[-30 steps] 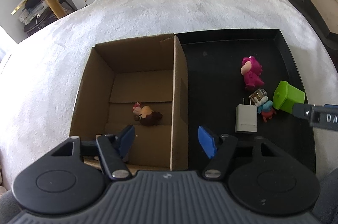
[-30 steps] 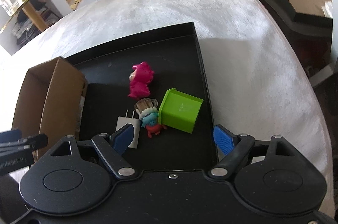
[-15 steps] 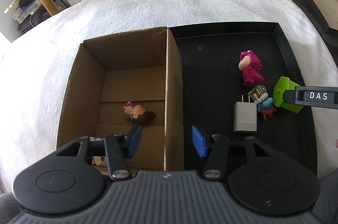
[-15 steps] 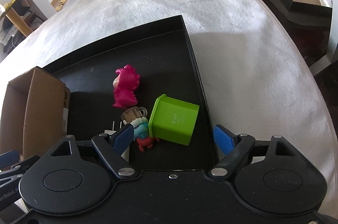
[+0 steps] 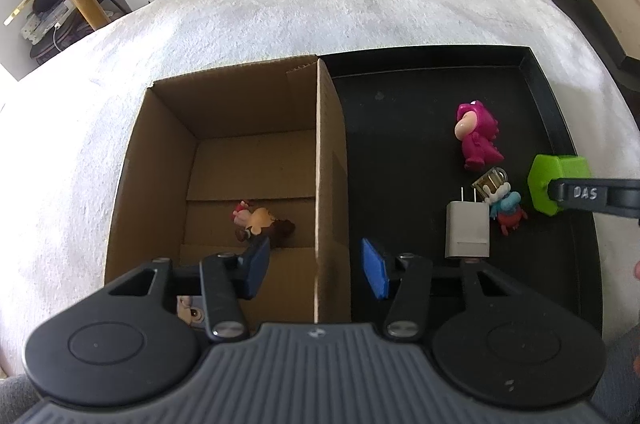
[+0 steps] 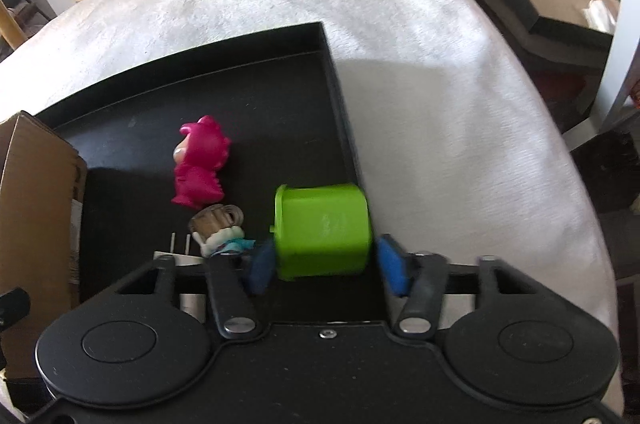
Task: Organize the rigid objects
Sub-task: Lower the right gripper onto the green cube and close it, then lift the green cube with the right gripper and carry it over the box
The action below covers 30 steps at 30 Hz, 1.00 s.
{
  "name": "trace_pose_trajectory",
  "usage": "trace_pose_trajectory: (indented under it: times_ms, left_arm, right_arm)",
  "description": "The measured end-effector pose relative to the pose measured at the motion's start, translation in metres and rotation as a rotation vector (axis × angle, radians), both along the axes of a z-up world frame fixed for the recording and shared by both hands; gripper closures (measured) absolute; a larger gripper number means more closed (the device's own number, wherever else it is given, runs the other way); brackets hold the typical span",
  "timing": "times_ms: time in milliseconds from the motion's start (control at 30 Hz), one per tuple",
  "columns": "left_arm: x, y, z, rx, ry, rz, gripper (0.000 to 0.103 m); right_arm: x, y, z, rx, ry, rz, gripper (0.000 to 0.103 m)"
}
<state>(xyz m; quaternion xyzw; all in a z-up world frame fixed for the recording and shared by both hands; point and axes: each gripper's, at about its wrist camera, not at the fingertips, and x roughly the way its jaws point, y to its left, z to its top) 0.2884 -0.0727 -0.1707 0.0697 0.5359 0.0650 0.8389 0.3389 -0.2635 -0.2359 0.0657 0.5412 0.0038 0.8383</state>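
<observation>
1. Your right gripper (image 6: 324, 264) sits low over the black tray (image 6: 336, 96), jaws spread w/ the green box (image 6: 322, 230) between the blue pads. Left pad looks touching the box's side, right pad just beside it w/ a thin gap, so not clenched on it. Box is blurred; can't tell if it's lifted.
2. From the left cam the green box (image 5: 554, 184) is at the tray's right edge, partly behind one finger of your right gripper, which is marked "DAS".
3. Your left gripper (image 5: 316, 264) has its jaws released, nothing between them. It straddles the right wall of the cardboard box (image 5: 160, 160): one pad inside the box, other over the tray (image 5: 540, 96).
4. In the cardboard box: a small brown/pink figure (image 5: 262, 222) lying on the bottom; another figure (image 5: 190, 308) peeks out behind your left finger, mostly hidden.
5. On the tray: pink dino figure (image 5: 478, 136) lying down, white charger (image 5: 468, 228) w/ prongs pointing away, blue/red figure (image 5: 506, 204) touching the charger, just beside the green box.
6. Both box & tray rest on a white fuzzy cover (image 5: 360, 4).
</observation>
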Motion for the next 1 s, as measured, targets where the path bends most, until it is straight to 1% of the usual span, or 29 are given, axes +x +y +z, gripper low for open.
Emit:
trace_pose_trajectory:
  times_ms: [67,233,367,667,1000]
  left_arm:
    - [-0.001,0.0,0.0,-0.001,0.001,-0.003,0.052]
    - [-0.003,0.002,0.002,-0.003,-0.005,0.005,0.052]
    - [-0.005,0.007,0.006,-0.011,-0.011,0.017,0.052]
    - [-0.015,0.011,0.026,-0.009,-0.055,0.014,0.052]
    - [-0.034,0.025,0.044,-0.021,-0.093,0.018,0.052]
  right_arm:
    - [0.0,-0.004,0.002,0.035,0.006,0.006,0.054]
    - [-0.005,-0.008,0.007,0.05,-0.008,0.006,0.054]
    - [-0.01,-0.003,0.014,0.061,-0.022,0.028,0.054]
    - [-0.024,0.001,0.044,0.11,-0.082,0.047,0.054]
    - [-0.041,0.012,0.07,0.116,-0.133,0.074,0.054]
